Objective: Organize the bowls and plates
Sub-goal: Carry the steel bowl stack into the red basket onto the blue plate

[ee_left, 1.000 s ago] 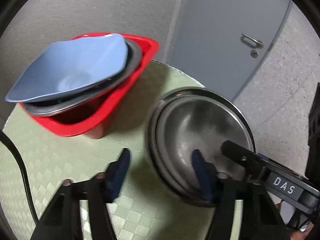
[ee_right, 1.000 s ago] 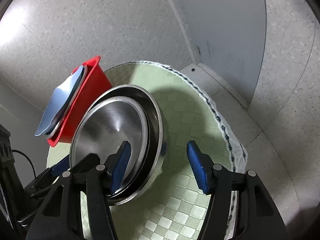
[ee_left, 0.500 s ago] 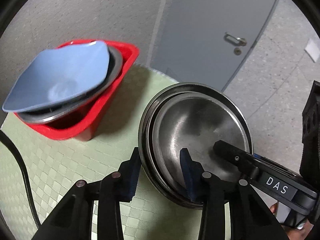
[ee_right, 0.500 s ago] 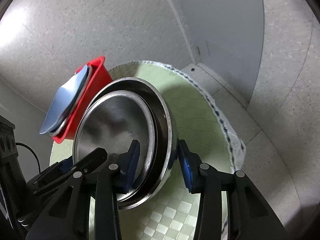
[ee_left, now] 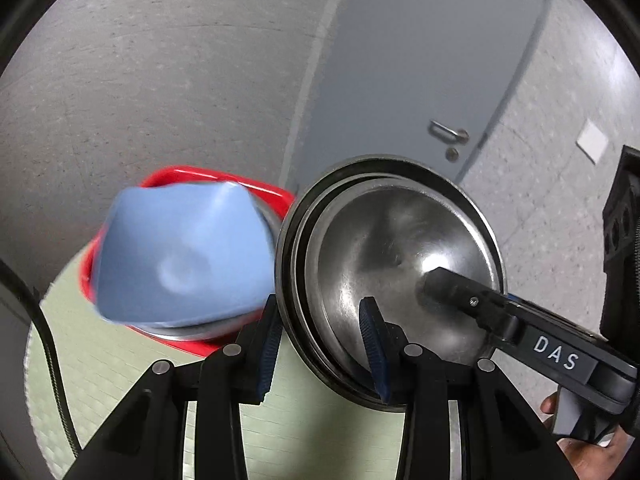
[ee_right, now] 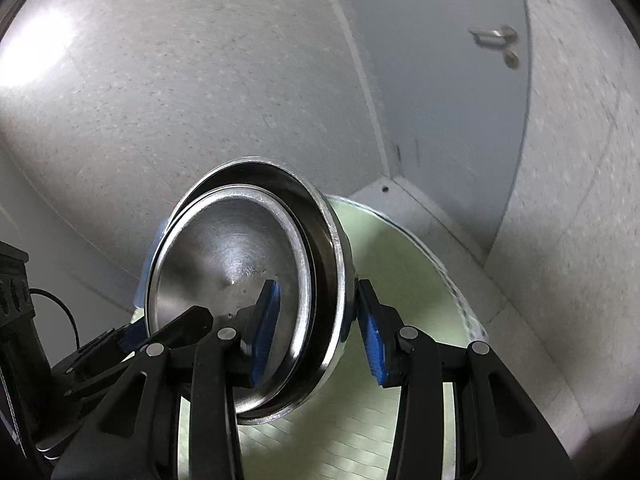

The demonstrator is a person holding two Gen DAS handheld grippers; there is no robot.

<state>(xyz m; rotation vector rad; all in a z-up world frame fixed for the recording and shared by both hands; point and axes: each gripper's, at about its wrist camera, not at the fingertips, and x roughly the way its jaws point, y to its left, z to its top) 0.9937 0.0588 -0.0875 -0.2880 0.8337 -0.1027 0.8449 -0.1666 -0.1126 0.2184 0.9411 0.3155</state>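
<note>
Two nested steel bowls (ee_left: 400, 248) hang tilted above the green checked table mat (ee_left: 120, 360). My left gripper (ee_left: 320, 334) is shut on their left rim, one pad outside and one inside. My right gripper (ee_right: 320, 322) is shut on the opposite rim of the steel bowls (ee_right: 228, 256); one of its fingers (ee_left: 460, 292) reaches into the inner bowl in the left wrist view. Behind and to the left stands a red basket (ee_left: 276, 196) with a pale blue plate (ee_left: 180, 252) lying on a steel dish in it.
A grey door with a lever handle (ee_left: 448, 132) and speckled walls rise behind the round table (ee_right: 400, 280). A black cable (ee_left: 52, 352) runs along the left. A person's hand (ee_left: 592, 460) holds the right gripper's handle.
Both grippers have shut on the rims of the steel bowls and raised the stack off the mat. The red basket now sits lower in the left wrist view and is hidden in the right one.
</note>
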